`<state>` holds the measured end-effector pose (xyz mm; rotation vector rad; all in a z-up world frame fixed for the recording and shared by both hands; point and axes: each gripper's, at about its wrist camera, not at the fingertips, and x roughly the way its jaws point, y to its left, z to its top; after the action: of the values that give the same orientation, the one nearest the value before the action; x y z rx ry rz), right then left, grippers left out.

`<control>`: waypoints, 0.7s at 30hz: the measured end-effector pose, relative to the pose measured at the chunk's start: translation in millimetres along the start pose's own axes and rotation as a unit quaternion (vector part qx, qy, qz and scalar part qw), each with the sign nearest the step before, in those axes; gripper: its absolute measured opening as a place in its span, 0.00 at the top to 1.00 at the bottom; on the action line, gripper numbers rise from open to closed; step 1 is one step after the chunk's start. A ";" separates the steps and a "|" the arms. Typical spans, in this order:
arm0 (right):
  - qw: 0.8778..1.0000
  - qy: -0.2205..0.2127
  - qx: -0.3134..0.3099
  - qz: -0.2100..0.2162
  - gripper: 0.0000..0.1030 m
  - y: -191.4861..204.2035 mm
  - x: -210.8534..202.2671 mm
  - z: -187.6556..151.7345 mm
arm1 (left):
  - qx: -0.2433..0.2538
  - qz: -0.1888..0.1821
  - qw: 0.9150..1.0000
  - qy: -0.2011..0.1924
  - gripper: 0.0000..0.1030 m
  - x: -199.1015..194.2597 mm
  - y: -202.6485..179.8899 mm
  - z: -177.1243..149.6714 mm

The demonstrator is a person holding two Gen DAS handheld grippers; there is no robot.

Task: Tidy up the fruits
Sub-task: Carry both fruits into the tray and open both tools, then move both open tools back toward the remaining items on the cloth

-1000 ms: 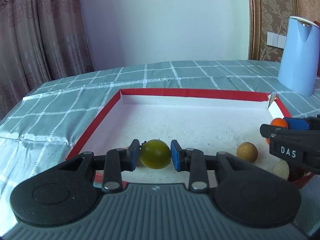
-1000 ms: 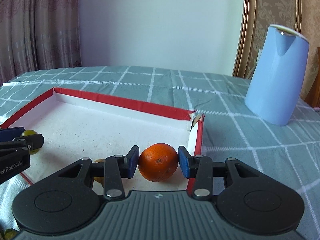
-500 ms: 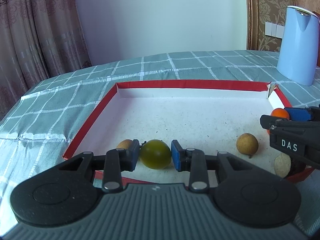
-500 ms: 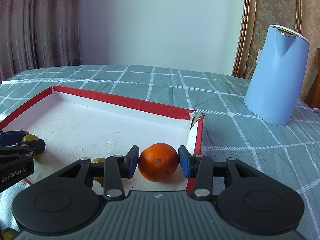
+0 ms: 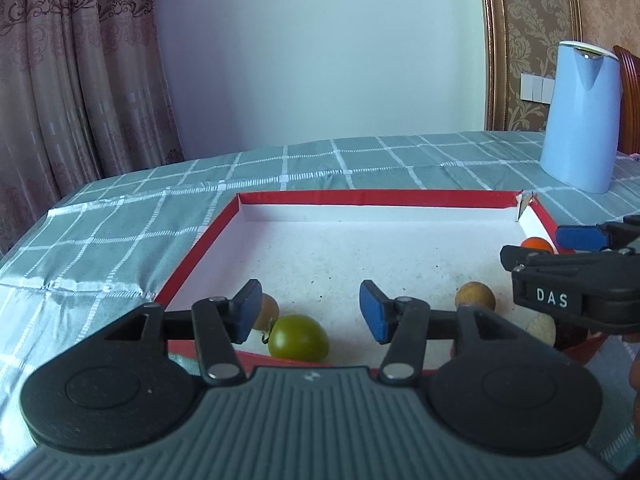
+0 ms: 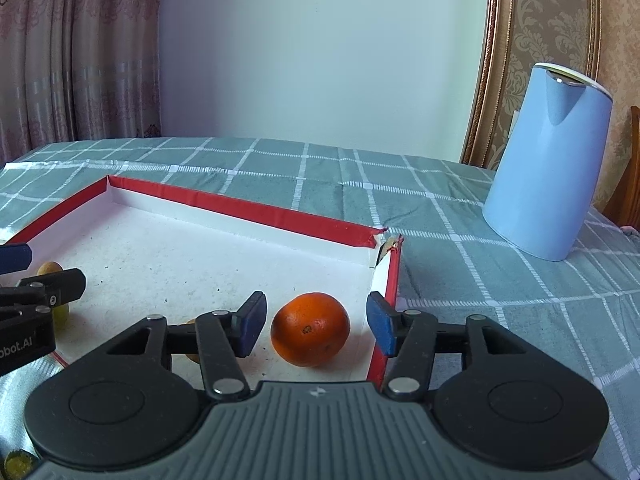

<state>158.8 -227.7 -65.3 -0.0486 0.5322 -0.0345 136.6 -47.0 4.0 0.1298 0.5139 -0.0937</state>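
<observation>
A glossy green fruit point(image 5: 298, 338) and a dimpled orange point(image 6: 310, 329) are seen resting in the red-rimmed tray point(image 5: 360, 197), each between spread, untouching fingers of the left gripper point(image 5: 310, 312) and right gripper point(image 6: 316, 324); the orange lies near the tray's right wall.

blue kettle point(image 6: 548, 164): upright on tablecloth | checked green tablecloth point(image 5: 120, 232): covers table | patterned curtain point(image 5: 76, 80): hangs at left | wall switches point(image 5: 536, 87): behind kettle

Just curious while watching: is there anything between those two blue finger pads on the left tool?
Only the green fruit, lying loose on the tray floor between the left gripper's open pads, nearer the left one. The left wrist view shows it.
</observation>
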 end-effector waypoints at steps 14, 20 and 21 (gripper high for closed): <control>0.999 -0.049 0.008 -0.007 0.39 -10.8 -36.6 -9.1 | -0.039 0.019 0.996 -0.073 0.37 -94.8 41.3 -40.8; 0.996 -0.059 0.044 0.042 0.39 -24.2 -61.7 -15.7 | -0.070 0.023 0.995 -0.069 0.32 -131.6 73.9 -70.2; 0.996 -0.061 0.045 0.049 0.38 -25.3 -66.5 -19.0 | -0.074 0.021 0.995 -0.065 0.32 -134.0 77.0 -74.2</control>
<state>91.3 -250.6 -46.6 0.0627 0.4098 0.0404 -6.1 47.6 14.1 -0.0104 0.3872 -0.0225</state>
